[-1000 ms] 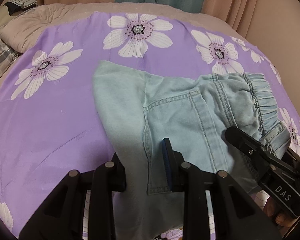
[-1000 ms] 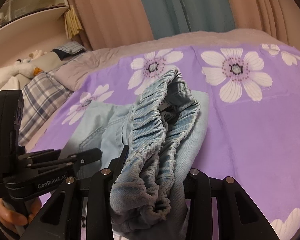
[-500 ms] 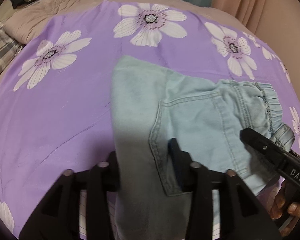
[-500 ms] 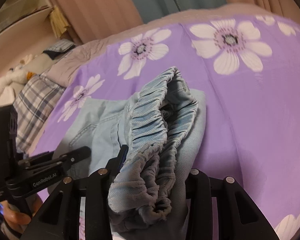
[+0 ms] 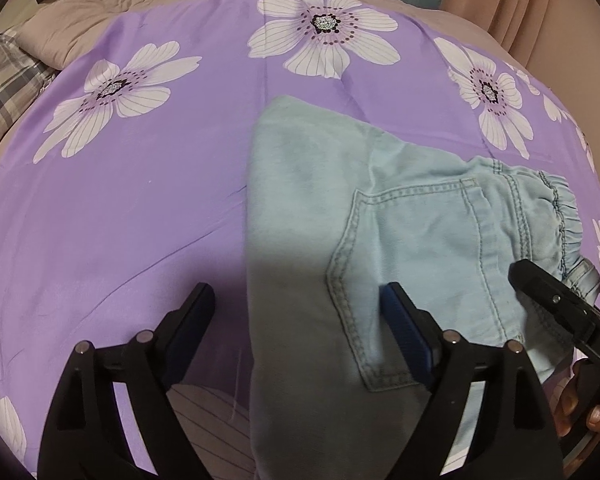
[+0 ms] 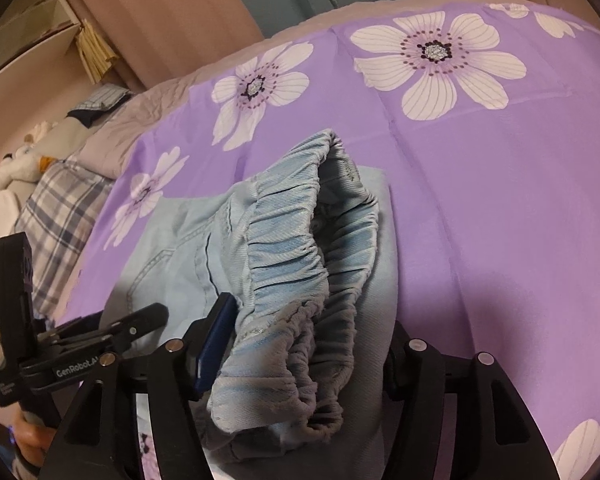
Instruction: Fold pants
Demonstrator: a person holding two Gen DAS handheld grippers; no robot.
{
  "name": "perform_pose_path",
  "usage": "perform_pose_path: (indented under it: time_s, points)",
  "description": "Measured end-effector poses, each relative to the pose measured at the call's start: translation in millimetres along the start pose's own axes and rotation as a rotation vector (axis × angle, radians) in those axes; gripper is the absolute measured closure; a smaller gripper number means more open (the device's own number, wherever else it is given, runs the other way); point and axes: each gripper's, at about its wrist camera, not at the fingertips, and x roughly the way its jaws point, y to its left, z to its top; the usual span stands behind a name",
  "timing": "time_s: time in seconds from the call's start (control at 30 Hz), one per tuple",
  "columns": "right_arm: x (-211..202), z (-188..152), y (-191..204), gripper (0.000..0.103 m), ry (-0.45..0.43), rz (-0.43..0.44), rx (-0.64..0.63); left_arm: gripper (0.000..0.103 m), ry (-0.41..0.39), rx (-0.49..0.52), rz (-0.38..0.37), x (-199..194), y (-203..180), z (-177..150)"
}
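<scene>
Light blue denim pants (image 5: 400,220) lie folded on the purple flowered bedspread (image 5: 140,220), back pocket up. My left gripper (image 5: 296,308) is low over their near edge. Its jaws are opening and stand wide, with flat fabric lying between them and no pad pressing it. My right gripper (image 6: 304,340) straddles the bunched elastic waistband (image 6: 296,256). Its jaws are opening too: the left pad only brushes the waistband and the right finger stands off it. Each gripper shows in the other's view, the right gripper (image 5: 548,296) at the waistband end and the left gripper (image 6: 140,320) at the pocket side.
A grey quilt (image 5: 112,4) and a plaid pillow (image 6: 60,200) lie at the bed's far left, with soft toys (image 6: 16,168) beyond. Curtains (image 6: 220,4) hang behind the bed. A hand (image 5: 584,408) holds the right gripper.
The left jaws went from shut on the pants' edge to wide apart, letting the fabric drop flat. The right jaws widened around the waistband. Both grippers sank closer to the bed.
</scene>
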Motion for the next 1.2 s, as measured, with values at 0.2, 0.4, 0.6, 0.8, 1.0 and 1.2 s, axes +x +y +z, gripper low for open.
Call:
perform_pose_path:
  time_s: [0.2,0.4,0.6,0.8,1.0,1.2]
  points:
    - [0,2,3,0.036,-0.009,-0.045,-0.022,0.012,0.004,-0.003,0.01,1,1,1]
    - [-3,1,7,0.033,-0.02,-0.082,-0.047,0.008,0.0,0.016,0.054,-1,-3,1]
    - [-4,1,13,0.027,-0.039,-0.139,-0.089,0.001,0.02,-0.009,0.091,2,0,0]
    - [-5,1,14,0.027,-0.043,-0.152,-0.099,0.0,0.026,-0.023,0.106,1,-1,0]
    - [-5,0,15,0.026,-0.045,-0.157,-0.102,0.0,0.039,-0.049,0.095,3,1,0]
    - [-4,1,15,0.026,-0.045,-0.159,-0.105,0.0,0.033,-0.043,0.108,3,-2,0]
